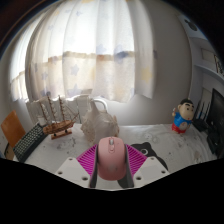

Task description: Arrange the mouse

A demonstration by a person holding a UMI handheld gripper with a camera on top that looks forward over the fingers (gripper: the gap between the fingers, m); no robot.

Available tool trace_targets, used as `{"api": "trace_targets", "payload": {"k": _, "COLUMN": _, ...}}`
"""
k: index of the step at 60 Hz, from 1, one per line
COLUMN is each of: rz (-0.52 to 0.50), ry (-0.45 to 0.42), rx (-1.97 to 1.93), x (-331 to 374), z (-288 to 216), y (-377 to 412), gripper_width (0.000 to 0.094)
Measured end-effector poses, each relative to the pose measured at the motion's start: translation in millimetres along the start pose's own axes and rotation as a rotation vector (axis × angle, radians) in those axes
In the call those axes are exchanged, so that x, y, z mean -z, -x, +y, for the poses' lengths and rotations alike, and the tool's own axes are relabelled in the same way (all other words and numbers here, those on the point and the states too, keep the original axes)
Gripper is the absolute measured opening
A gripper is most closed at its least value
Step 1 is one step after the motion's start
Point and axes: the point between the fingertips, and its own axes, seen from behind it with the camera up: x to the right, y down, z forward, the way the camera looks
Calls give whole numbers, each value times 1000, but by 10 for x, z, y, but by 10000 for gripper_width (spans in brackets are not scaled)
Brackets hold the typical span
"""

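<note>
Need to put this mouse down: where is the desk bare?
The gripper holds the pink mouse. The white desk is bare ahead on the figurine side. The opposite side is crowded: model ship, keyboard, glass pitcher.

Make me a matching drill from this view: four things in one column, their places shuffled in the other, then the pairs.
1 pink mouse
2 model ship
3 cartoon figurine
4 keyboard

A far side of desk, right of the tongs
B between the tongs' fingers
C behind the keyboard, by the curtain
D desk edge, left of the tongs

Pairs: 1-B, 2-C, 3-A, 4-D
</note>
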Motion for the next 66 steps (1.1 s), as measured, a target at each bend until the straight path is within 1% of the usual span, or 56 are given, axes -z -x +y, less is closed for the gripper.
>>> {"api": "trace_targets", "payload": {"k": 5, "rz": 23, "ry": -2, "rx": 4, "x": -164, "z": 0, "y": -512, "gripper_width": 422}}
{"api": "trace_targets", "payload": {"k": 14, "rz": 18, "ry": 51, "rx": -45, "x": -555, "z": 424, "y": -1144, "gripper_width": 422}}
{"api": "trace_targets", "payload": {"k": 19, "rz": 16, "ry": 89, "rx": -44, "x": -705, "z": 736, "y": -1323, "gripper_width": 423}}
{"api": "trace_targets", "payload": {"k": 24, "rz": -5, "ry": 122, "rx": -47, "x": -792, "z": 1004, "y": -1347, "gripper_width": 428}}
{"api": "trace_targets", "payload": {"k": 31, "rz": -31, "ry": 148, "rx": -37, "x": -867, "z": 1250, "y": -1335, "gripper_width": 483}}
{"api": "trace_targets", "payload": {"k": 33, "rz": -33, "ry": 168, "rx": -36, "x": -879, "z": 1321, "y": -1342, "gripper_width": 512}}
{"api": "trace_targets", "payload": {"k": 34, "rz": -37, "ry": 162, "rx": -36, "x": -874, "z": 1300, "y": -1332, "gripper_width": 536}}
{"api": "trace_targets", "payload": {"k": 35, "rz": -46, "ry": 157, "rx": -35, "x": -868, "z": 1280, "y": -1317, "gripper_width": 594}}
{"api": "trace_targets", "payload": {"k": 38, "rz": -46, "ry": 162, "rx": -35, "x": -824, "z": 1232, "y": -1336, "gripper_width": 864}}
{"api": "trace_targets", "payload": {"k": 41, "rz": -40, "ry": 157, "rx": -44, "x": -709, "z": 1117, "y": -1357, "gripper_width": 824}}
{"api": "trace_targets", "payload": {"k": 44, "rz": -41, "ry": 147, "rx": -57, "x": -540, "z": 962, "y": -1358, "gripper_width": 849}}
{"api": "trace_targets", "payload": {"k": 51, "rz": -23, "ry": 160, "rx": -62, "x": 64, "z": 710, "y": -1412, "gripper_width": 853}}
{"api": "trace_targets", "payload": {"k": 59, "rz": 1, "ry": 212, "rx": -59, "x": 872, "z": 644, "y": -1459, "gripper_width": 852}}
{"api": "trace_targets", "payload": {"k": 66, "rz": -16, "ry": 234, "rx": -81, "x": 1432, "z": 688, "y": -1425, "gripper_width": 850}}
